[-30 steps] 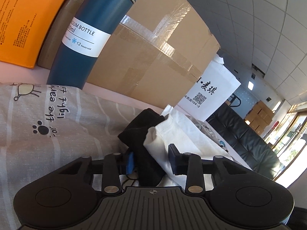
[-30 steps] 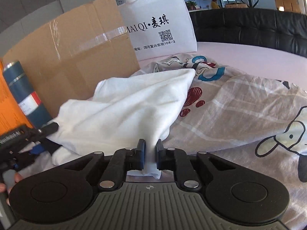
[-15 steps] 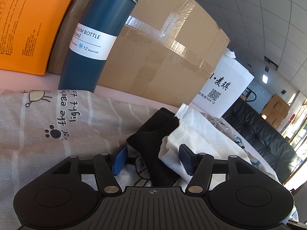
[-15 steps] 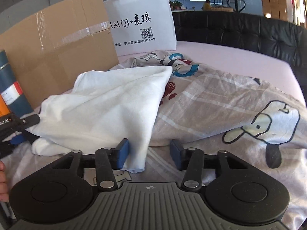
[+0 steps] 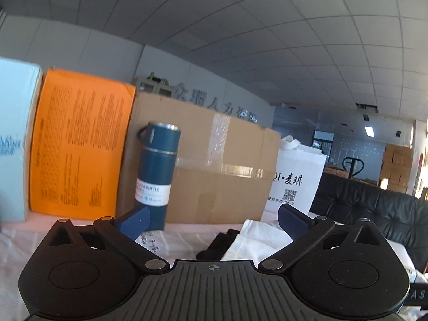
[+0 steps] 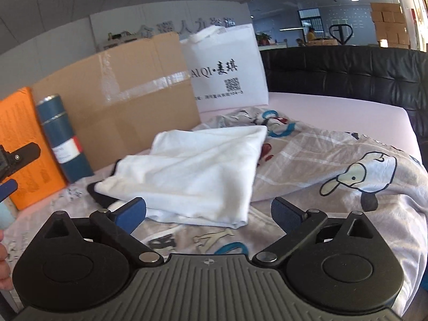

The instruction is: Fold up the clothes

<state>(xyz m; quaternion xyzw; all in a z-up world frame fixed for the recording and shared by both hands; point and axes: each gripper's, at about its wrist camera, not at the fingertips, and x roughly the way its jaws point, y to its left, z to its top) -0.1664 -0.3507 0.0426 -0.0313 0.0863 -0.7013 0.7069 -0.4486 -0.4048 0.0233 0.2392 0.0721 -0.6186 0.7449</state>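
With both jaws opening wide, holding nothing: loosely folded white shirt (image 6: 198, 171) at twelve o'clock, liable to slump onto bedsheet (image 6: 334, 176).

The folded garment (image 6: 198, 171) lies on the printed sheet (image 6: 334, 165), before my jaws. Behind it stands the cardboard box (image 6: 128, 99); the bottle (image 6: 62, 139) is left of it, the bag (image 6: 227, 67) right.
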